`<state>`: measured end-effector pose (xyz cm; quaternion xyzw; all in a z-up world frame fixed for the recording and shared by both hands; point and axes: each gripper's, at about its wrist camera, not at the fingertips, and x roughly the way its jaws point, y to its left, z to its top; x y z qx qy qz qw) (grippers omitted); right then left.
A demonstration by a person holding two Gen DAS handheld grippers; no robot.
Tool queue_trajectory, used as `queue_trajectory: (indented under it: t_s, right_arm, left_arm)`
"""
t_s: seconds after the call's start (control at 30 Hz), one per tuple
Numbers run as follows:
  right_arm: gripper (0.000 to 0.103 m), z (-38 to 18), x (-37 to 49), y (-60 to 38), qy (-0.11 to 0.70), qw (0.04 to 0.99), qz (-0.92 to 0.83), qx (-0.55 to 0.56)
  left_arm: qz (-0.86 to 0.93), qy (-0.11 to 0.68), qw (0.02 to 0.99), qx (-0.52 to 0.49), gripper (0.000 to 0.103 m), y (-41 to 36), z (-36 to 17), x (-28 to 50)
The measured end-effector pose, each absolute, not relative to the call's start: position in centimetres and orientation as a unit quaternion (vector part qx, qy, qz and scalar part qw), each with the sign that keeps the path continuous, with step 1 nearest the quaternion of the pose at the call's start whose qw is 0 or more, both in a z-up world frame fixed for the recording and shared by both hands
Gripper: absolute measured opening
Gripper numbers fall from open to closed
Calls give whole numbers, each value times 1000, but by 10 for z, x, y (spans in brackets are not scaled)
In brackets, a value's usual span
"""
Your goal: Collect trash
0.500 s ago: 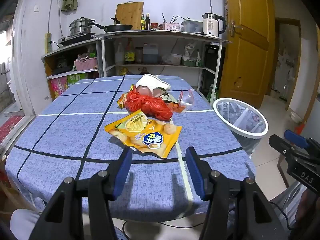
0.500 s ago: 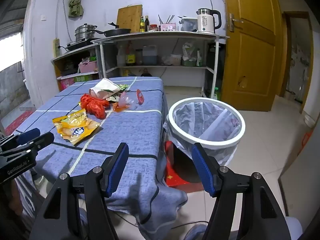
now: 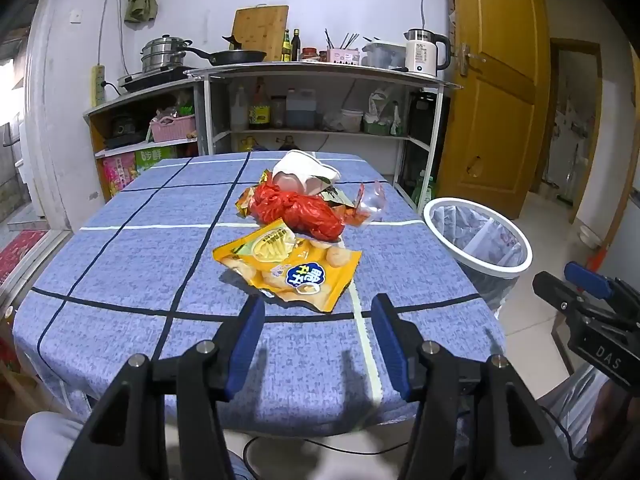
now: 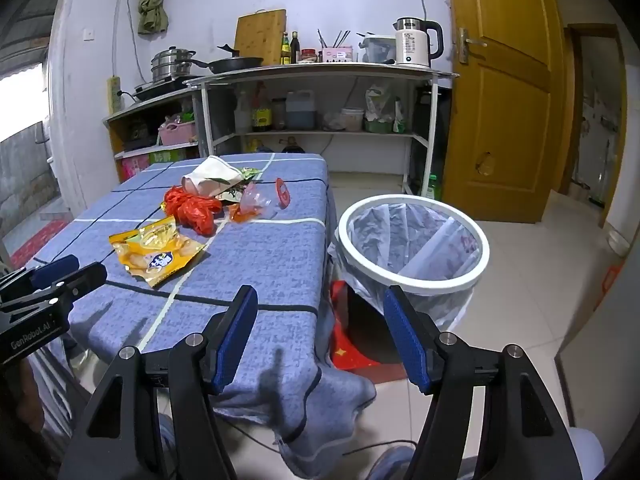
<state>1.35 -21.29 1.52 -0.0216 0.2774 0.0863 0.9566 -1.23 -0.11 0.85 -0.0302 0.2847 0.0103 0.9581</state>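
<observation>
The surface (image 3: 120, 264) was a table under a blue cloth crossed by dark and white lines, standing in a small kitchen. Behind it ran a metal shelf unit (image 3: 320, 76) carrying a frying pan (image 3: 236, 55), a steamer pot (image 3: 164, 53), a wooden cutting board (image 3: 262, 30) and a white kettle (image 3: 424, 52), with bottles and tubs on the lower shelf. A yellow wooden door (image 3: 494, 92) filled the right side of the room.

The trash lay in a loose pile near the middle of the surface. Nearest the left gripper (image 3: 318, 320) was a yellow snack bag (image 3: 288, 266), lying flat, its long axis running diagonally from the far left to the near right corner. Behind it and touching it sat a crumpled red plastic bag (image 3: 300, 210), then a white paper wrapper (image 3: 304, 172) and a clear plastic wrapper (image 3: 370, 200) with red trim. What lay beneath the pile was hard to make out.

A white-rimmed trash bin (image 4: 412, 240) lined with a clear bag stood on the tiled floor just beside the surface's right edge.

The left gripper hung over the near part of the surface, jaws apart and holding nothing. The right gripper (image 4: 320, 320) pointed between the surface's corner and the bin, jaws spread wide and likewise bare. Both handles were cut off by the bottom of the frame.
</observation>
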Motion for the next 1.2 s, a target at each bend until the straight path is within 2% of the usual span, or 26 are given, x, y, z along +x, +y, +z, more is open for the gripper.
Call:
queue_trajectory:
  t_s: [0.57,1.2]
  right_arm:
    - [66,18,12,-205,282,955,85,-25]
    - [66,13,18,-205,286,954,86,-26]
  left_arm:
    - [10,284,958,-29,58,-8,13,-29]
    - [6,290,956,-36,58,-3,7,-12]
